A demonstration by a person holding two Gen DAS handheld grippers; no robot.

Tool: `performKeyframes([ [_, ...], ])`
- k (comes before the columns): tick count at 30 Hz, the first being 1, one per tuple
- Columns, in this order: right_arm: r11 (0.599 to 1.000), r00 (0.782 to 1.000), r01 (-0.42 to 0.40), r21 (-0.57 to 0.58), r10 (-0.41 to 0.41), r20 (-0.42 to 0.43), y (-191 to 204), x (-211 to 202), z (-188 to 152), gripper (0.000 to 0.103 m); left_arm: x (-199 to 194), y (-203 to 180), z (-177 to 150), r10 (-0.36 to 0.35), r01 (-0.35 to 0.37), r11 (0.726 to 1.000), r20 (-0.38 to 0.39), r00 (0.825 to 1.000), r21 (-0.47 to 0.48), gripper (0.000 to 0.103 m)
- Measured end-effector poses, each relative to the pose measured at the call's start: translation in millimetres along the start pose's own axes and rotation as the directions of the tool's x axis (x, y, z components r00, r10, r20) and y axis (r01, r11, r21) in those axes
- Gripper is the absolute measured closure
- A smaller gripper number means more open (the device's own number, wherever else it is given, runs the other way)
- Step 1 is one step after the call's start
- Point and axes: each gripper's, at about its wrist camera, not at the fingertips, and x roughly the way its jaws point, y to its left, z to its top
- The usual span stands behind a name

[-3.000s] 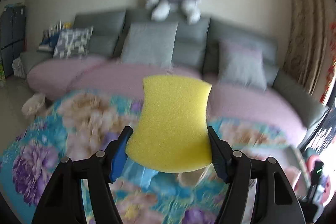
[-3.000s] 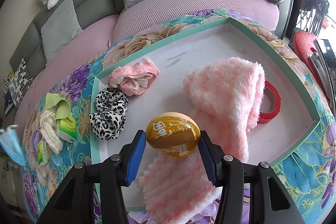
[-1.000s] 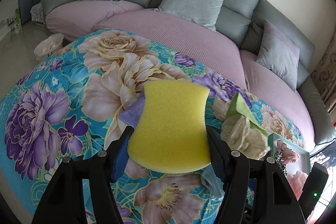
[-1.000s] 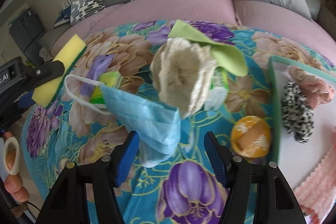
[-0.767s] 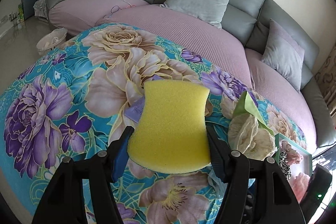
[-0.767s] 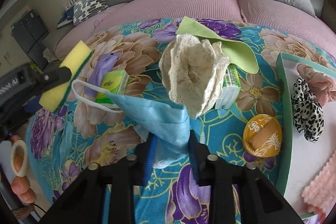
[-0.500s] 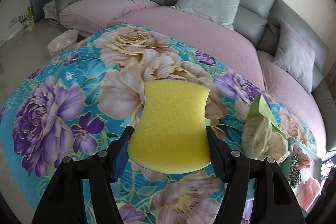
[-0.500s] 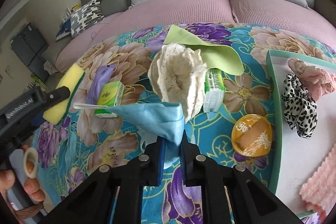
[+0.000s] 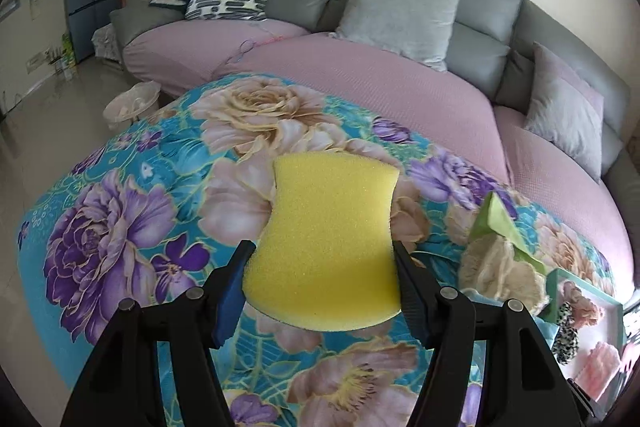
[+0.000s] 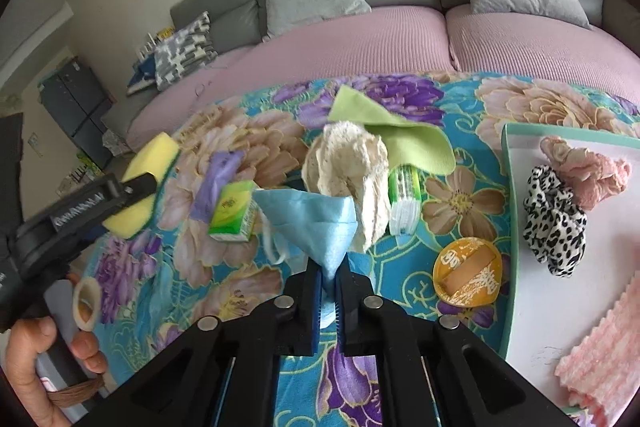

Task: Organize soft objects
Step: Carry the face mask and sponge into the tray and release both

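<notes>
Over the floral tablecloth before a grey sofa, left gripper clamps sponge, right gripper pinches mask.

Both views are evenly lit by soft daylight, with no hard shadows or glare. Strong fisheye distortion bends the sofa and curves the floral cloth; dark vignetting fills every corner. The left wrist view is sharp overall. In the right wrist view the left gripper shows motion blur, its lettering smeared.
</notes>
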Motion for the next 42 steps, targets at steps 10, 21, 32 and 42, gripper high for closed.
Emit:
performKeyframes([
  [10,0.996,0.981,-0.025,0.089,0.007,0.196,-33.1,-65.0,8.7,0.099,-26.1,-39.8,0.0,-0.095,0.091,0.993,0.056,0.994,0.074,0.035],
  [21,0.928,0.915,0.165,0.335,-0.271,0.299,-116.2,-121.0,0.0,0.098,-49.0,-135.9,-21.4,-0.289,0.263,0.919,0.05,0.956,0.295,0.035],
  [32,0.843,0.872,0.248,0.478,-0.409,0.268,-188.2,-140.2,-7.0,0.098,-45.4,-247.6,-79.8,-0.449,0.424,0.739,-0.088,0.889,0.524,0.035],
  [42,0.793,0.857,0.275,0.544,-0.459,0.236,-213.0,-137.7,-10.3,0.098,-31.9,-301.9,-126.4,-0.463,0.467,0.634,-0.181,0.868,0.617,0.035],
])
